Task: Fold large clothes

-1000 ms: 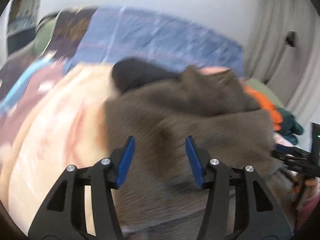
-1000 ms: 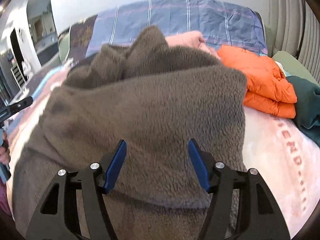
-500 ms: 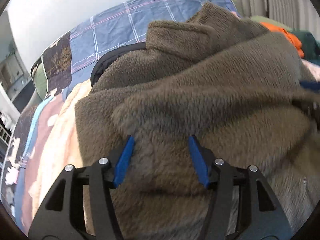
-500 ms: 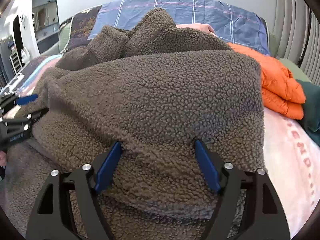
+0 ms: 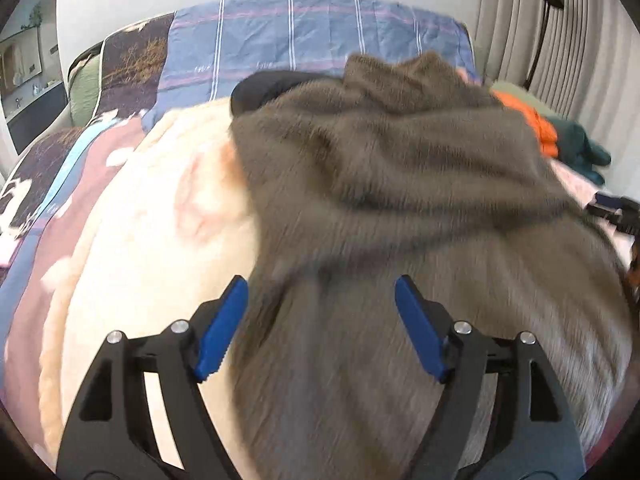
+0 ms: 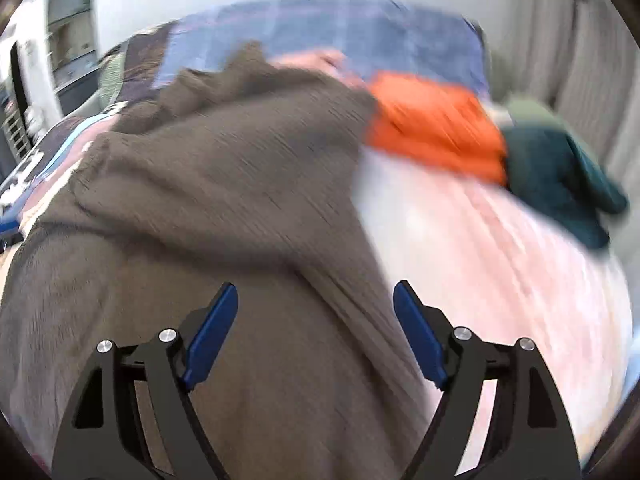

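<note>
My left tool [image 5: 320, 320] stands wide apart above the left edge of the brown fleece garment [image 5: 400, 220], its jaws having just been opening; fleece lies beneath the gap, yet neither blue pad presses on it. My right tool [image 6: 316, 328] is likewise spread — its jaws too have just been opening — and it hangs over the garment's right edge, with nothing pinched between the pads. The fleece lies heaped on the bed, filling the middle of both views, its bunched top toward twelve o'clock. In the left wrist view a pale cream-and-pink blanket [image 5: 152, 240] shows at nine o'clock of the garment, and a black item [image 5: 268, 88] peeks out at eleven o'clock behind it. A blue plaid cover [image 5: 300, 40] stretches along the far side at twelve o'clock. In the right wrist view an orange jacket [image 6: 436, 128] lies at two o'clock, touching the fleece's upper corner, and a dark teal garment [image 6: 560, 184] sits just beside it at three o'clock. Both views are smeared — finer texture I cannot tell.
</note>
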`<state>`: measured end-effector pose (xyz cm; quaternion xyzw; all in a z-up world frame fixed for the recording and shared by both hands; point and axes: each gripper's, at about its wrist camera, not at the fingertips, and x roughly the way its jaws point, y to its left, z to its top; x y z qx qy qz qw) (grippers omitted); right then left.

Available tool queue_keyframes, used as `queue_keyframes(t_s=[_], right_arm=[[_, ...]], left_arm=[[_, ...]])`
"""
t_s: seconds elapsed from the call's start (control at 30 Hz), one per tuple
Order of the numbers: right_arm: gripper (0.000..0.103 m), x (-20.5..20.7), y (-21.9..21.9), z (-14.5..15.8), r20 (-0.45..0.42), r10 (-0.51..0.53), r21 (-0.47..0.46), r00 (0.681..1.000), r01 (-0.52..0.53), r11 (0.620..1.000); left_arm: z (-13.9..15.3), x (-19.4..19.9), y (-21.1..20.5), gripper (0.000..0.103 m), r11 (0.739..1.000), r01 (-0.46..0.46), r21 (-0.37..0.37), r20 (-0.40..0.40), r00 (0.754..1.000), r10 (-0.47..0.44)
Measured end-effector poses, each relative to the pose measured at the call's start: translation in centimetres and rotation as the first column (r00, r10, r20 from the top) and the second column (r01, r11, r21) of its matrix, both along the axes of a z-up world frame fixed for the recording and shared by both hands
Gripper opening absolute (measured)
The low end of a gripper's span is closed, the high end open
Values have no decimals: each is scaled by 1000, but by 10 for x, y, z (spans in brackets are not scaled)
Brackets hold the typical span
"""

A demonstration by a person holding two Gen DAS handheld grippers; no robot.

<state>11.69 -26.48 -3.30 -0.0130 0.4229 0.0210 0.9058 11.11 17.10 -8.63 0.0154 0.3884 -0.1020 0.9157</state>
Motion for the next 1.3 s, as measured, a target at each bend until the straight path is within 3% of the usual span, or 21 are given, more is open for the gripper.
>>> queue_keyframes(t_s=[0.1, 0.17, 0.23, 0.43, 0.53, 0.67, 0.73, 0.83, 0.93, 1.03, 1.07, 1.1, 1.2, 1.3], right_arm=[[81, -30, -51, -23, -119, -114, 103, 986, 126, 987], [79, -56, -76, -39, -171, -135, 206, 976, 169, 964], [79, -76, -84, -45, -159, -130, 270, 979, 169, 948], [79, -122, -70, -45, -106, -109, 262, 988, 133, 956], [77, -143, -69, -43, -76, -105, 298, 992, 123, 947], [68, -167, -65, -42, -67, -82, 383, 994, 102, 918], [64, -177, -63, -46, -82, -60, 423, 995, 89, 902], [53, -184, -59, -61, -142, -27, 485, 989, 93, 870], [40, -189, -55, -65, -136, -32, 520, 990, 99, 849], [27, -193, -54, -56, -114, -41, 541, 993, 97, 835], [25, -196, -55, -53, -104, -40, 549, 994, 91, 831], [23, -197, -56, -46, -86, -38, 573, 996, 80, 816], [20, -200, -59, -21, 42, -17, 658, 999, -15, 753], [19, -192, -62, 6, 166, -12, 711, 986, -111, 694]], left_arm=[[-15, -29, 26, 77, 1000, -11, -12, -74, 997, 11], [-29, -45, 42, 77, 996, -16, -91, -128, 992, 4], [-43, -63, 51, 76, 985, -15, -175, -171, 985, -16], [-49, -103, 50, 75, 954, -15, -299, -162, 986, -35], [-46, -113, 44, 75, 957, -13, -290, -160, 986, -35], [-45, -139, 40, 75, 944, 4, -331, -162, 985, -61], [-44, -149, 32, 75, 950, 23, -312, -152, 986, -74], [-44, -159, 28, 75, 951, 43, -308, -154, 983, -94], [-51, -166, 24, 74, 939, 52, -341, -188, 974, -123], [-61, -176, 17, 48, 923, 52, -381, -223, 964, -146], [-60, -178, 18, 31, 911, 52, -410, -217, 964, -153], [-59, -182, 20, 23, 896, 46, -442, -205, 967, -150], [-35, -189, 20, 16, 896, 60, -440, -118, 985, -124], [12, -197, 21, 15, 879, 135, -458, 56, 991, -123]])
